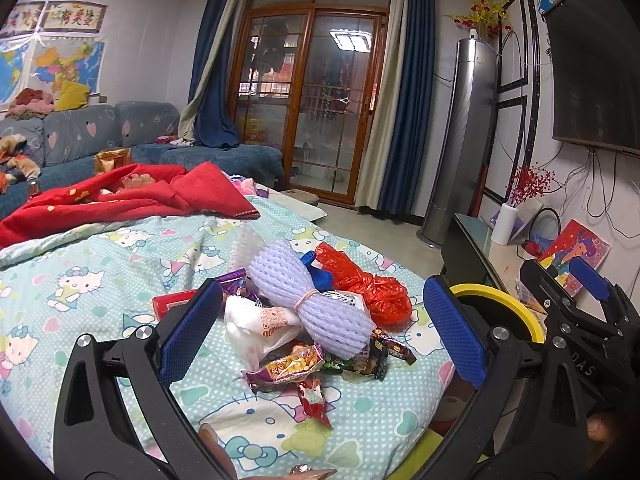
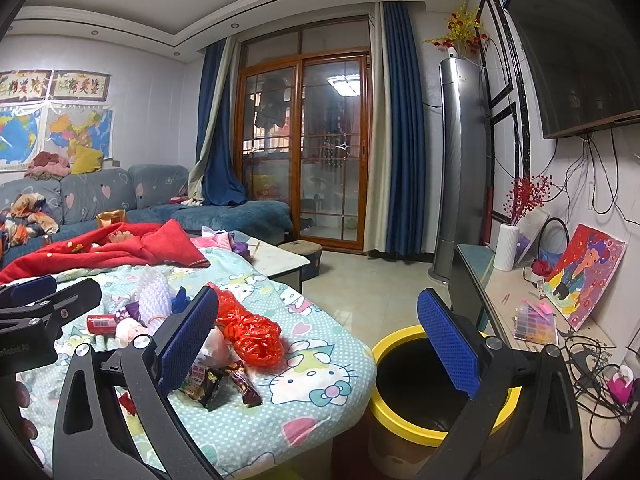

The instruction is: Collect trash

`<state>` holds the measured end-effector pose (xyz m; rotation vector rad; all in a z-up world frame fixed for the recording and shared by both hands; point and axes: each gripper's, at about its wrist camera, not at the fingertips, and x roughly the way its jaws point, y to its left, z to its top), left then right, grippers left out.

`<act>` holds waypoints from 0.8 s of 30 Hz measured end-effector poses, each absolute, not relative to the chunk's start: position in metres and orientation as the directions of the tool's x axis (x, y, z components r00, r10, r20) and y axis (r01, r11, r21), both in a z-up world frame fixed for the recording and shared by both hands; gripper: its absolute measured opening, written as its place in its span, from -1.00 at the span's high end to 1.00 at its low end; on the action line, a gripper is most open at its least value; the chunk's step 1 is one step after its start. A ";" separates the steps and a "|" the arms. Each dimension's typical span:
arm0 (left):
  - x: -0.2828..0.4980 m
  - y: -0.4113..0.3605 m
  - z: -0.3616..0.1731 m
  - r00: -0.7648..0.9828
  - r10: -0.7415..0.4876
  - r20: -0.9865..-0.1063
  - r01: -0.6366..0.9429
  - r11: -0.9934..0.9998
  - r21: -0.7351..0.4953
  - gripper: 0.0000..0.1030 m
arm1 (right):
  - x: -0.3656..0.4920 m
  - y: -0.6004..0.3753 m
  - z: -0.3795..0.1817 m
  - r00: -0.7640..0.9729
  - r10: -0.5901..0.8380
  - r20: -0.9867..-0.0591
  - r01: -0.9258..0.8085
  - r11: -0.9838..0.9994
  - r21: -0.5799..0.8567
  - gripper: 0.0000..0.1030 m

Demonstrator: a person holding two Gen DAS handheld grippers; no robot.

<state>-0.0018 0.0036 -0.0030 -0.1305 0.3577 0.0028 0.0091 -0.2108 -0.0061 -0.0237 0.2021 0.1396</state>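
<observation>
Trash lies untouched; both grippers' jaws gape wide, empty.

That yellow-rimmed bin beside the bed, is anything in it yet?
Looks empty: the yellow-rimmed bin shows only a dark interior in the right wrist view, though its very bottom is hidden.

The bedsheet is pale turquoise with white dots and cartoon cats; the blanket is red with small flowers. Among the trash: a lilac foam net, a red plastic bag, purple wrappers (one dark). The bin has a yellow rim, and the curtains are blue
</observation>
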 end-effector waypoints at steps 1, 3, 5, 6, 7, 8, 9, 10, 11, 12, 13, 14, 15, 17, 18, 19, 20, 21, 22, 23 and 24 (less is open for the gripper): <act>-0.002 0.004 -0.003 0.937 -0.020 -0.350 -0.026 0.992 -0.127 -0.79 | 0.009 -0.211 -0.006 0.970 0.136 -0.201 -0.141 0.990 -0.010 -0.88; -0.002 0.004 -0.003 0.936 -0.020 -0.350 -0.026 0.992 -0.127 -0.79 | 0.009 -0.211 -0.006 0.970 0.134 -0.203 -0.139 0.990 -0.010 -0.88; -0.002 0.004 -0.003 0.937 -0.021 -0.350 -0.025 0.992 -0.127 -0.79 | 0.009 -0.211 -0.006 0.970 0.135 -0.202 -0.140 0.990 -0.010 -0.88; -0.002 0.004 -0.003 0.937 -0.021 -0.350 -0.026 0.991 -0.128 -0.79 | 0.009 -0.210 -0.006 0.970 0.134 -0.202 -0.139 0.990 -0.010 -0.88; -0.002 0.004 -0.003 0.937 -0.021 -0.349 -0.025 0.991 -0.128 -0.79 | 0.009 -0.211 -0.006 0.970 0.135 -0.202 -0.140 0.990 -0.011 -0.88; -0.002 0.005 -0.003 0.937 -0.020 -0.349 -0.026 0.991 -0.128 -0.79 | 0.009 -0.210 -0.006 0.970 0.135 -0.201 -0.140 0.990 -0.012 -0.88; -0.002 0.005 -0.003 0.937 -0.020 -0.349 -0.027 0.991 -0.128 -0.79 | 0.009 -0.211 -0.006 0.970 0.136 -0.202 -0.141 0.990 -0.011 -0.88; -0.002 0.005 -0.003 0.936 -0.022 -0.350 -0.025 0.991 -0.128 -0.79 | 0.009 -0.211 -0.006 0.970 0.137 -0.203 -0.142 0.990 -0.011 -0.88; -0.002 0.005 -0.003 0.936 -0.020 -0.350 -0.026 0.992 -0.127 -0.79 | 0.009 -0.211 -0.006 0.970 0.137 -0.203 -0.142 0.990 -0.012 -0.88; -0.002 0.005 -0.003 0.936 -0.018 -0.350 -0.028 0.991 -0.127 -0.79 | 0.009 -0.211 -0.006 0.969 0.138 -0.203 -0.143 0.990 -0.011 -0.88; -0.003 0.001 -0.003 0.937 -0.018 -0.349 -0.028 0.991 -0.128 -0.79 | 0.009 -0.211 -0.007 0.969 0.138 -0.203 -0.143 0.990 -0.012 -0.88; -0.002 0.002 -0.002 0.937 -0.018 -0.349 -0.028 0.991 -0.128 -0.79 | 0.009 -0.211 -0.007 0.970 0.138 -0.202 -0.143 0.990 -0.011 -0.88; -0.003 0.002 -0.002 0.937 -0.018 -0.349 -0.029 0.991 -0.129 -0.79 | 0.010 -0.211 -0.008 0.969 0.140 -0.202 -0.146 0.989 -0.011 -0.88; -0.003 0.002 -0.001 0.936 -0.017 -0.350 -0.031 0.991 -0.131 -0.79 | 0.010 -0.211 -0.008 0.969 0.139 -0.203 -0.144 0.990 -0.011 -0.88; -0.003 0.002 -0.001 0.936 -0.018 -0.350 -0.030 0.991 -0.132 -0.79 | 0.009 -0.211 -0.008 0.969 0.139 -0.204 -0.145 0.989 -0.011 -0.88; -0.003 0.002 -0.001 0.936 -0.018 -0.351 -0.030 0.991 -0.131 -0.79 | 0.010 -0.211 -0.008 0.969 0.139 -0.206 -0.144 0.990 -0.011 -0.88; -0.003 0.002 -0.001 0.936 -0.017 -0.351 -0.031 0.991 -0.131 -0.79 | 0.010 -0.211 -0.009 0.969 0.138 -0.206 -0.143 0.990 -0.012 -0.88; -0.003 0.002 -0.001 0.936 -0.017 -0.351 -0.032 0.991 -0.133 -0.79 | 0.010 -0.212 -0.009 0.969 0.140 -0.206 -0.145 0.989 -0.011 -0.88; -0.003 0.002 -0.002 0.936 -0.017 -0.351 -0.033 0.990 -0.136 -0.79 | 0.010 -0.212 -0.009 0.968 0.141 -0.206 -0.146 0.989 -0.012 -0.88; -0.003 0.003 -0.002 0.936 -0.018 -0.351 -0.033 0.989 -0.141 -0.79 | 0.010 -0.212 -0.010 0.968 0.142 -0.206 -0.148 0.989 -0.013 -0.88; -0.003 0.005 -0.002 0.936 -0.018 -0.352 -0.036 0.989 -0.146 -0.79 | 0.010 -0.212 -0.011 0.968 0.146 -0.206 -0.153 0.988 -0.016 -0.88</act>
